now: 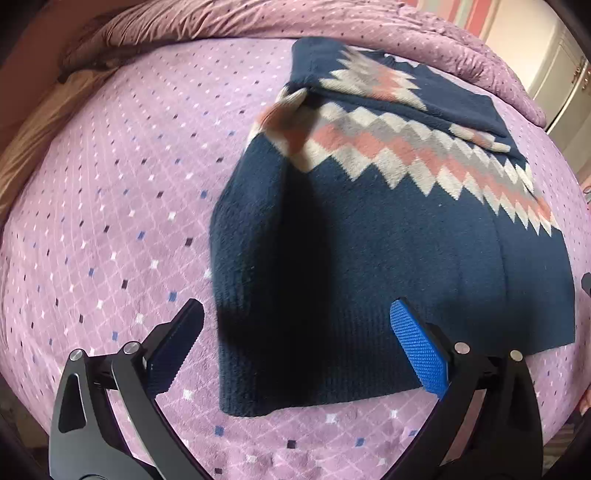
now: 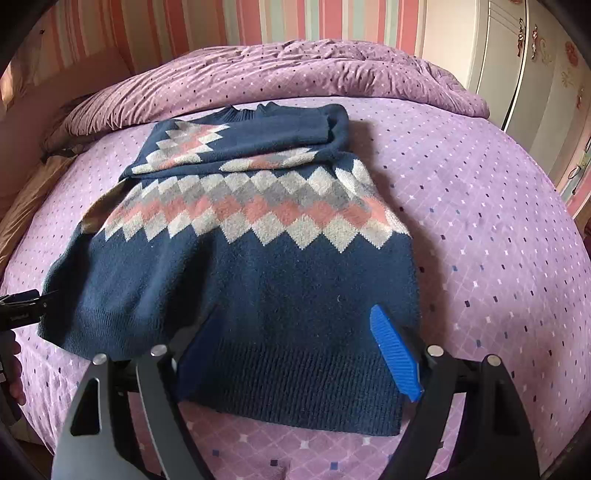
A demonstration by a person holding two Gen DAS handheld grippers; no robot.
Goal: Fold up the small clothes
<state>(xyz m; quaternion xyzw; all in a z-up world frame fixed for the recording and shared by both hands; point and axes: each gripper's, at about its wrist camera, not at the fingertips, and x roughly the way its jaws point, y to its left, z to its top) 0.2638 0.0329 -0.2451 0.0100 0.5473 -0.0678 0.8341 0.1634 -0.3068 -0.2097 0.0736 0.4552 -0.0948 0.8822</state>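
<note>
A navy knit sweater (image 1: 369,229) with a pink, grey and cream diamond band lies flat on the purple bedspread (image 1: 110,192). Both sleeves are folded across its upper part. My left gripper (image 1: 295,314) is open and empty, its jaws wide apart over the sweater's ribbed hem at the near left corner. In the right wrist view the sweater (image 2: 258,280) fills the middle. My right gripper (image 2: 291,332) is open and empty, its blue pads (image 2: 395,354) hovering over the hem at the near right. The left gripper (image 2: 22,306) shows at the far left edge there.
A bunched purple quilt (image 2: 295,70) lies along the far side of the bed. A striped wall (image 2: 258,22) stands behind, a white wardrobe (image 2: 524,62) at the right. Bare bedspread (image 2: 498,229) surrounds the sweater.
</note>
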